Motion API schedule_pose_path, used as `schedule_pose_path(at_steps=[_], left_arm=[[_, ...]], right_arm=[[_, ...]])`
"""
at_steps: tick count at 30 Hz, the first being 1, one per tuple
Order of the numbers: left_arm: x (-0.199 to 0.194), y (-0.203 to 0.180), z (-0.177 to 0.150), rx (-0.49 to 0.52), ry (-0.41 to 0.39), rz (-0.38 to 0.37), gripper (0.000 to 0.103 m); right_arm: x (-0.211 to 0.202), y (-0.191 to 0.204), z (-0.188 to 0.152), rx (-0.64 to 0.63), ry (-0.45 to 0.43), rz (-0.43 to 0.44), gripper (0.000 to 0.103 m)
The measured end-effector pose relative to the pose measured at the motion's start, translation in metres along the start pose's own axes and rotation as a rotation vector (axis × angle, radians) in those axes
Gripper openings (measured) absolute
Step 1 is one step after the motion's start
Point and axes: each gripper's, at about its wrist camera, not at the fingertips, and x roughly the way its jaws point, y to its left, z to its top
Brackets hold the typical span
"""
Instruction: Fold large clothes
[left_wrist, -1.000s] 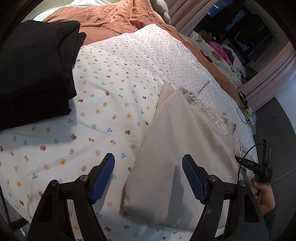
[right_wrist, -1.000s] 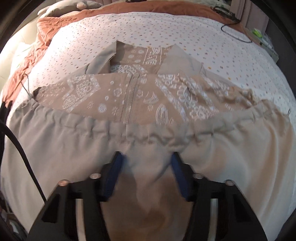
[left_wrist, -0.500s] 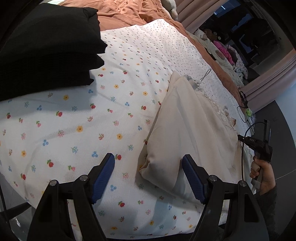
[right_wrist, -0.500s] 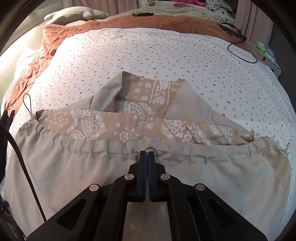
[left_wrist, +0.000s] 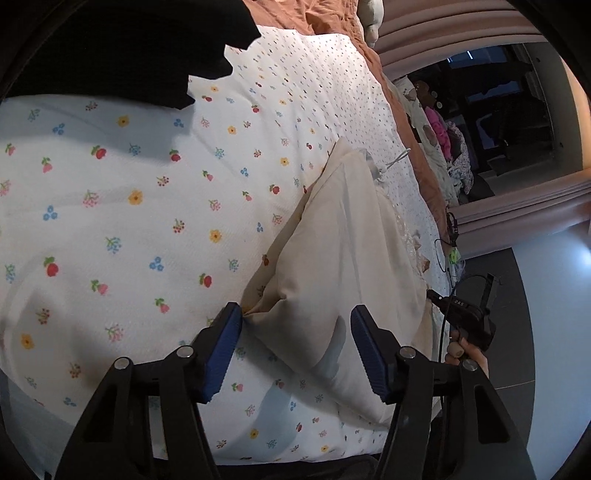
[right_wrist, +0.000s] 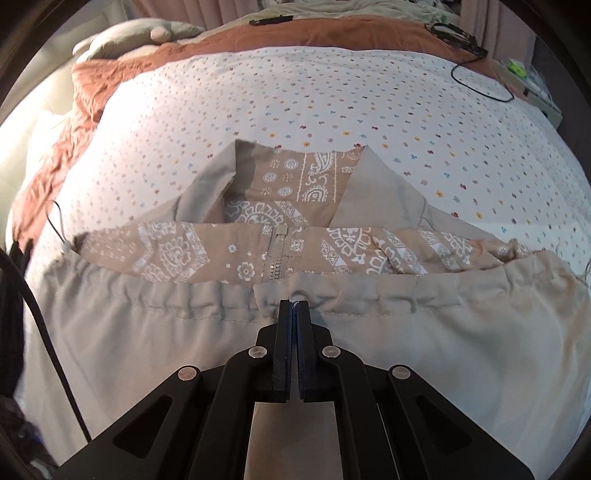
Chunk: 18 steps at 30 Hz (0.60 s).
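Observation:
A beige jacket (left_wrist: 332, 258) with a paisley-print lining (right_wrist: 173, 254) and a zipper (right_wrist: 275, 258) lies folded on the flowered bedspread (left_wrist: 129, 221). My left gripper (left_wrist: 297, 343) hangs low over its near corner, and that corner sits between the closing jaws. The left blue pad (left_wrist: 225, 343) touches the folded edge, while the right pad (left_wrist: 369, 354) stands apart from the cloth. My right gripper (right_wrist: 294, 306) is shut on the gathered drawstring hem (right_wrist: 207, 295) at its middle. The hand (left_wrist: 463, 350) holding it shows in the left wrist view.
A stack of folded black clothes (left_wrist: 129, 48) lies at the far left of the bed. A rust-brown duvet (right_wrist: 295, 35) and a pillow (right_wrist: 129, 37) lie beyond the bedspread. A black cable (right_wrist: 480, 85) runs near the far right edge. Dark floor (left_wrist: 498, 369) lies beside the bed.
The left gripper sank toward the jacket's near corner, rolled, and its jaws narrowed. The right gripper went from open over the cloth to shut on the hem.

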Motion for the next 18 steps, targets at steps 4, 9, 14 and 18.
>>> schedule_pose_path(at_steps=[4,9,14,18], left_arm=[[0.006,0.001,0.003,-0.015,0.015,-0.007,0.062],[0.014,0.006,0.011,-0.044,0.027,-0.051,0.062],[0.021,-0.004,0.018,-0.025,0.039,-0.056,0.062],[0.018,-0.003,0.008,-0.027,0.056,-0.107,0.061]], right_arm=[[-0.023,-0.011,-0.004,0.029,-0.025,0.066,0.026],[-0.049,-0.015,-0.026,0.036,-0.053,0.168,0.075],[-0.071,-0.013,-0.055,0.01,-0.063,0.179,0.075],[-0.09,-0.015,-0.08,0.012,-0.066,0.2,0.074]])
